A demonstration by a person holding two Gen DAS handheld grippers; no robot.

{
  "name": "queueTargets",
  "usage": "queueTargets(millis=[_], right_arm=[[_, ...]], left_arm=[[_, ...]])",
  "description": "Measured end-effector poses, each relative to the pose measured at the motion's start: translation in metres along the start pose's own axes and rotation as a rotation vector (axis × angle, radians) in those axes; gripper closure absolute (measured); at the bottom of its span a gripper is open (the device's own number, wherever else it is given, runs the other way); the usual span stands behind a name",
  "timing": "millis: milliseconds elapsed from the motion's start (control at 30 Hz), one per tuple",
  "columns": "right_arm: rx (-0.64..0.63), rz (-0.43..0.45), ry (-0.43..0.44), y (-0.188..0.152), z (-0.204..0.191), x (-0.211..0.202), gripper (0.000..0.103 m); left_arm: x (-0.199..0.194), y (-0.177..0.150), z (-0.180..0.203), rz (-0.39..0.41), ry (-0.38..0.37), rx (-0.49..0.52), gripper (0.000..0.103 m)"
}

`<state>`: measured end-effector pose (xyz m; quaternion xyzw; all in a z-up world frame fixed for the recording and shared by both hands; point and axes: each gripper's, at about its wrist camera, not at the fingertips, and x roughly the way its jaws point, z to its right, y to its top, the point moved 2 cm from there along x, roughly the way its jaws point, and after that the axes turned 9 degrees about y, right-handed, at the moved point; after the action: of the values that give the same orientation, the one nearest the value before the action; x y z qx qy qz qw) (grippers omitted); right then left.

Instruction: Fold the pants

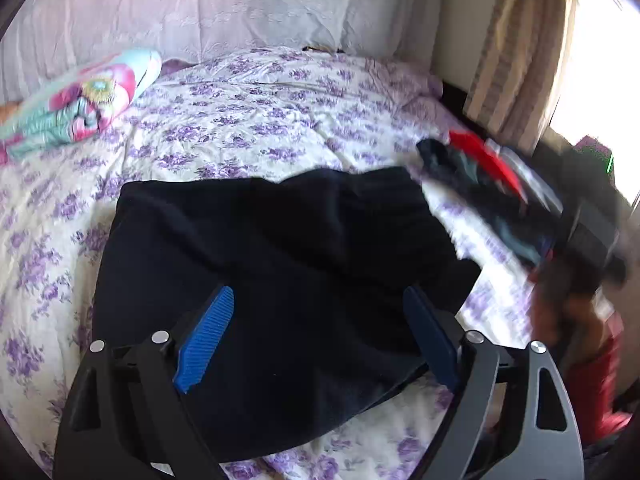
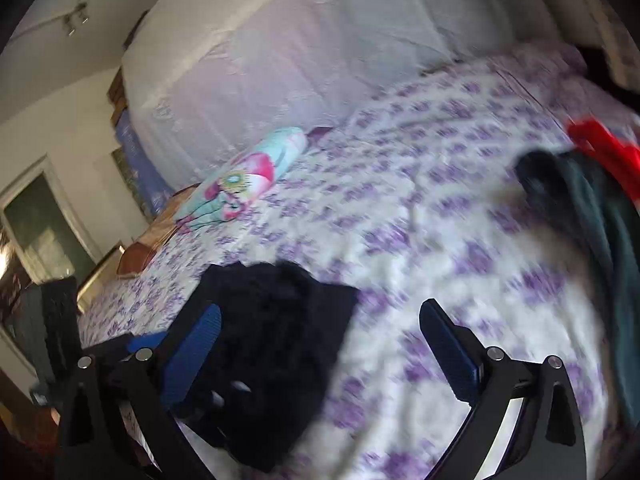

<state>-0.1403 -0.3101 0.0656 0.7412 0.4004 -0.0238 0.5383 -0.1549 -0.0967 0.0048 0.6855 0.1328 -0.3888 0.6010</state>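
- The dark pants (image 1: pixel 280 280) lie on the flowered bedspread (image 1: pixel 248 120) as a compact, roughly rectangular bundle, so at least one fold looks already made; how many layers it holds cannot be told from the dark cloth
- The left gripper (image 1: pixel 320 328) hovers right over the near part of the bundle with its jaws spread wide and nothing between its blue pads (image 1: pixel 206 340); whether they touch the cloth is unclear
- The right gripper (image 2: pixel 320 352) is likewise wide open and holds nothing; in its blurred view the pants (image 2: pixel 276 352) sit under its left finger, while its right finger is over bare bedspread (image 2: pixel 440 208)
- The bundle's far edge is a little wavy and its right side uneven, so a last smoothing or one more fold may be left; this is a judgement, not a certainty
- A pile of other clothes (image 1: pixel 488 192), dark with a red piece on top, lies to the right, near the bundle but apart from it, and may be waiting for a turn or already done
- A colourful rolled cloth (image 1: pixel 80 100) rests well apart, near the pale pillow (image 1: pixel 240 4) at the head of the bed
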Motion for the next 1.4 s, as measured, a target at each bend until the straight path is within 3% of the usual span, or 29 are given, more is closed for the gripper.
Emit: queueTargets(millis=[100, 167, 200, 300, 467, 533, 633, 767, 833, 900, 1067, 1133, 1200, 1233, 1333, 1400], right_arm=[[-0.075, -0.106, -0.071, 0.002, -0.009, 0.033, 0.003], [-0.101, -0.192, -0.199, -0.013, 0.008, 0.058, 0.003], [-0.077, -0.204, -0.211, -0.021, 0.023, 0.066, 0.003], [0.077, -0.195, -0.087, -0.029, 0.053, 0.061, 0.003], [-0.053, -0.09, -0.145, -0.012, 0.016, 0.033, 0.003], [-0.102, -0.054, -0.127, 0.001, -0.005, 0.026, 0.003], [-0.179, -0.084, -0.13, 0.008, -0.026, 0.043, 0.003], [-0.225, -0.258, -0.267, -0.02, -0.008, 0.098, 0.003], [-0.134, -0.28, -0.194, -0.033, 0.011, 0.106, 0.003], [-0.057, -0.273, -0.153, -0.028, 0.016, 0.099, 0.003], [-0.203, -0.189, -0.193, -0.026, -0.028, 0.057, 0.003], [-0.243, -0.194, -0.168, -0.038, -0.044, 0.041, 0.003], [-0.271, -0.254, -0.211, -0.061, -0.042, 0.043, 0.003], [-0.26, -0.276, -0.208, -0.071, -0.036, 0.046, 0.003], [-0.06, -0.279, -0.092, -0.077, -0.009, 0.049, 0.003], [-0.076, -0.265, -0.102, -0.075, -0.013, 0.045, 0.003]], left_arm=[[0.015, -0.015, 0.022, -0.017, 0.06, 0.1, 0.018], [0.03, -0.027, 0.022, -0.058, 0.049, 0.083, 0.015], [0.032, -0.031, 0.02, -0.043, 0.049, 0.069, 0.015], [0.029, -0.033, 0.021, -0.025, 0.059, 0.077, 0.015], [-0.004, -0.031, -0.002, 0.018, -0.022, -0.016, 0.018], [-0.015, -0.03, -0.02, 0.052, 0.031, -0.048, 0.018], [-0.018, -0.033, -0.047, 0.042, 0.101, -0.112, 0.018], [-0.006, -0.044, -0.072, -0.006, 0.181, -0.157, 0.018], [0.011, -0.051, -0.076, -0.037, 0.194, -0.141, 0.015], [0.008, -0.055, -0.077, -0.013, 0.184, -0.15, 0.015], [-0.008, -0.053, -0.089, -0.002, 0.149, -0.23, 0.015], [-0.015, -0.055, -0.098, 0.012, 0.169, -0.257, 0.015], [-0.011, -0.062, -0.107, -0.018, 0.213, -0.267, 0.013], [-0.005, -0.065, -0.111, -0.035, 0.207, -0.281, 0.01], [0.004, -0.075, -0.12, -0.056, 0.164, -0.346, 0.004], [0.0, -0.074, -0.119, -0.053, 0.179, -0.334, 0.005]])
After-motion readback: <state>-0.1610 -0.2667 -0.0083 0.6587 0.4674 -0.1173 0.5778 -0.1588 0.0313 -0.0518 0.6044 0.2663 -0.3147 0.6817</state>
